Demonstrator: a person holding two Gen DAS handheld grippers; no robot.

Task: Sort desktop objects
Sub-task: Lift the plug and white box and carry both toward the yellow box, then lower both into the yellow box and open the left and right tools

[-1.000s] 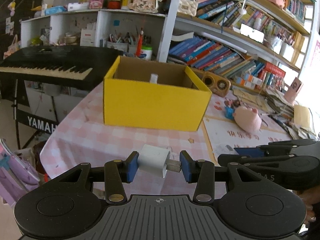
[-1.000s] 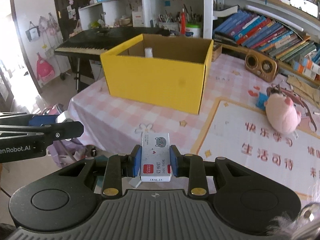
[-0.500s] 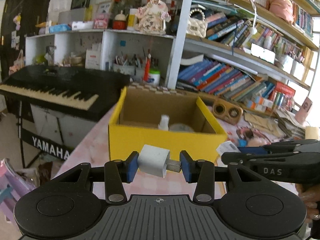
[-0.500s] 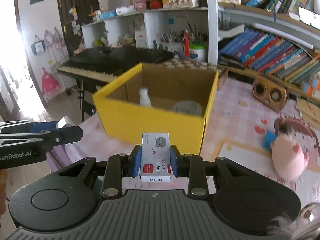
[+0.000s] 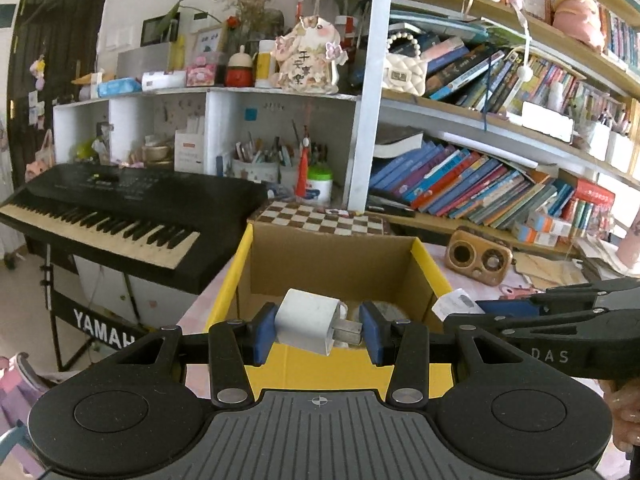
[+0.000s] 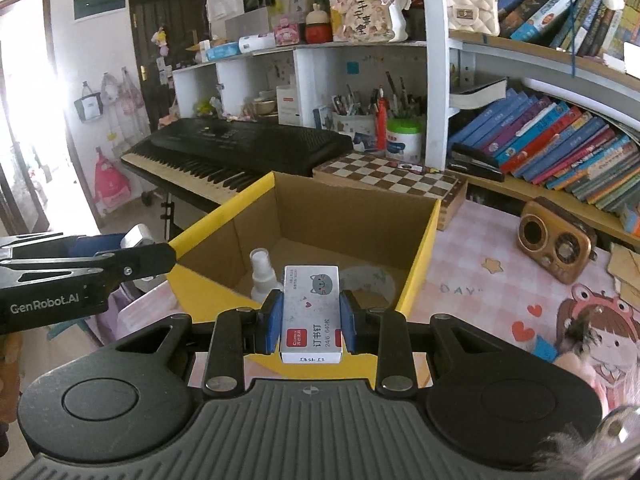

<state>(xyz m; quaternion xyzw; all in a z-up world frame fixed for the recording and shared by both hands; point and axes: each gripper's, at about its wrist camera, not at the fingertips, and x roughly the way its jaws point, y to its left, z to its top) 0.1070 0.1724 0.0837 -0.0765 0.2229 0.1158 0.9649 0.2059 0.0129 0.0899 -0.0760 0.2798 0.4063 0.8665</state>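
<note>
My left gripper (image 5: 318, 330) is shut on a white plug charger (image 5: 309, 320), its metal prongs against the right pad. It hangs over the near wall of the open yellow cardboard box (image 5: 340, 368). My right gripper (image 6: 307, 322) is shut on a small white staple box (image 6: 311, 312) with a cat drawing, held above the near edge of the same yellow box (image 6: 420, 256). Inside the box stand a small white spray bottle (image 6: 262, 276) and a flat round grey thing (image 6: 366, 280). Each gripper shows at the side of the other's view.
A black keyboard (image 5: 120, 216) on a stand sits left of the pink checked table (image 6: 472, 280). Behind the box lie a chessboard case (image 6: 392, 178), a wooden speaker (image 6: 554, 242) and shelves crowded with books (image 5: 480, 184). A cartoon mat (image 6: 560, 320) covers the table at right.
Both grippers have risen and moved toward the yellow box, which now looms close below them with its inside visible. Each still holds its object.
</note>
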